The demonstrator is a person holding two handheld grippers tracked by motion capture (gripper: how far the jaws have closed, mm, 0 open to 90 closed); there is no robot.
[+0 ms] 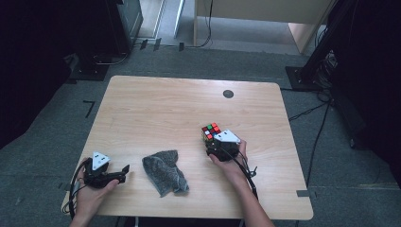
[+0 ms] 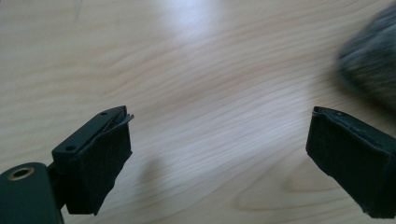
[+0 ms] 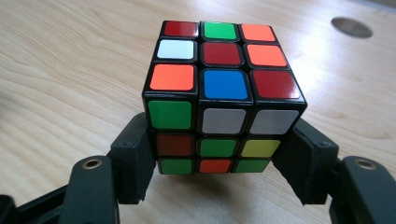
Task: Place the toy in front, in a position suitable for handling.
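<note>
A scrambled Rubik's cube point(image 1: 211, 131) stands on the wooden table point(image 1: 156, 104), right of the middle. My right gripper point(image 1: 213, 142) comes at it from the near side. In the right gripper view the two black pads point(image 3: 140, 158) press against the lower left and right sides of the cube point(image 3: 219, 93), so the gripper is shut on it. My left gripper point(image 1: 124, 174) rests near the table's front left corner. Its jaws stand wide open over bare wood in the left gripper view, with nothing between them point(image 2: 219, 140).
A crumpled grey cloth point(image 1: 165, 170) lies between the two hands, near the front edge; its blurred edge point(image 2: 369, 70) shows beyond the left gripper's right jaw. A dark round spot point(image 1: 228, 93) marks the far side of the table. Cables and dark stands ring the table on the floor.
</note>
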